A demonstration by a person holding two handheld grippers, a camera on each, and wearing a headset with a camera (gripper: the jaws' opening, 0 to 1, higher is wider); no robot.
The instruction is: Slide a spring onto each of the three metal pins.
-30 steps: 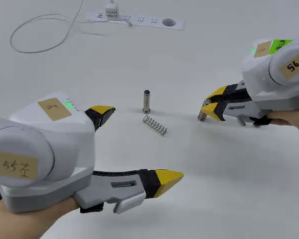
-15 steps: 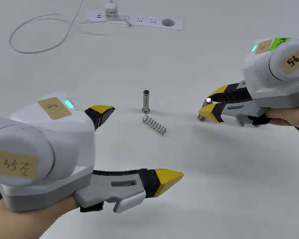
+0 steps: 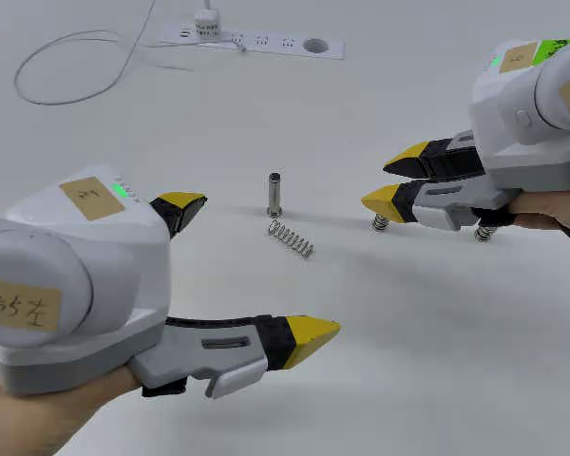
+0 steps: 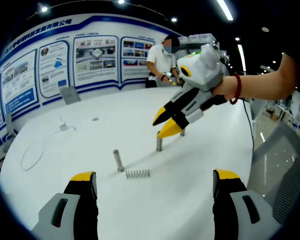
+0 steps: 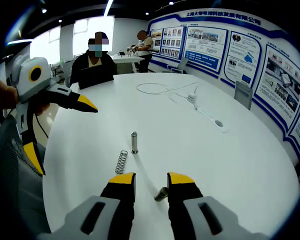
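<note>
Head view: the right gripper (image 3: 391, 179), jaws narrowly parted and empty, has lifted off a sprung pin (image 3: 380, 222); mid-table, a bare pin (image 3: 275, 195) waits.

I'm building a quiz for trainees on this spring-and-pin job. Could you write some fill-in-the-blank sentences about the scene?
1. The bare metal pin stands ___ on the table.
2. The loose spring lies on the table, held by ___ gripper.
3. The left gripper has its jaws wide ___.
4. The spring-fitted pins near the right gripper number ___.

Missing words: upright; neither; open; two
</note>
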